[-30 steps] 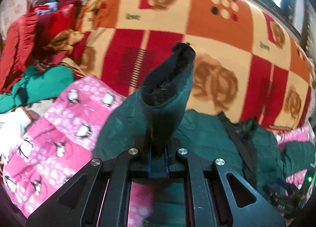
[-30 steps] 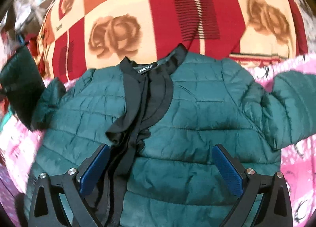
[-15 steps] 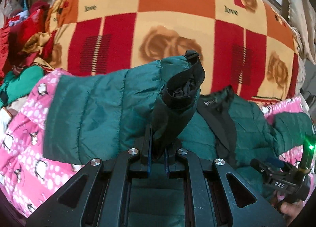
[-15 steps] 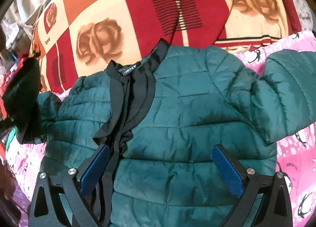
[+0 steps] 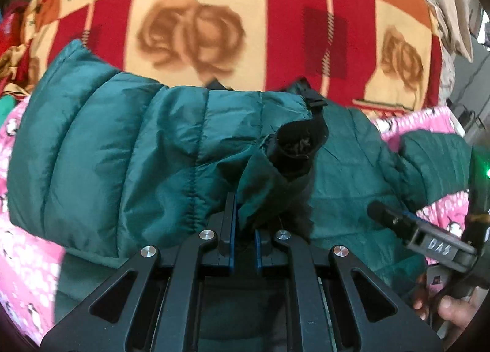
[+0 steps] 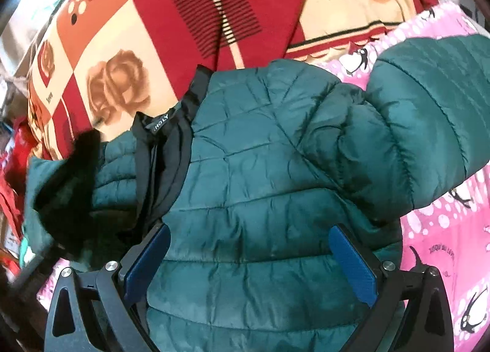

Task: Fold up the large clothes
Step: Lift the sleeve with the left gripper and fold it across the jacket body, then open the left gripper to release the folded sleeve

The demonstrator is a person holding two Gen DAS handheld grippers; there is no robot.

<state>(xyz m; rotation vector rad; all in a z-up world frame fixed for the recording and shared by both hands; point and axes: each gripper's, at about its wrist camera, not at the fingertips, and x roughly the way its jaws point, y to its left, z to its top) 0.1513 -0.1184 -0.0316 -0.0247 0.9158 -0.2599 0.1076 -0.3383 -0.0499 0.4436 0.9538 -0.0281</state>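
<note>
Left wrist view: the left gripper (image 5: 245,223) has its fingers pinched on the cuff end of a sleeve (image 5: 122,153) of the green quilted puffer jacket (image 5: 346,168), holding it across the jacket's chest, apparently to fold that sleeve inward. The black-lined cuff (image 5: 295,145) gapes just above the fingers. The jacket lies on a pink penguin-print blanket (image 5: 27,266), near a red-and-orange rose-patterned bedspread (image 5: 196,27). Right wrist view: the right gripper (image 6: 249,263) hovers over the jacket's lower front, blue-padded fingers (image 6: 352,263) spread wide and gripping nothing, likely ready to steady the fabric. The other sleeve (image 6: 428,107) lies out beside the jacket's body, not yet folded; the black collar (image 6: 162,137) sits at the jacket's top.
</note>
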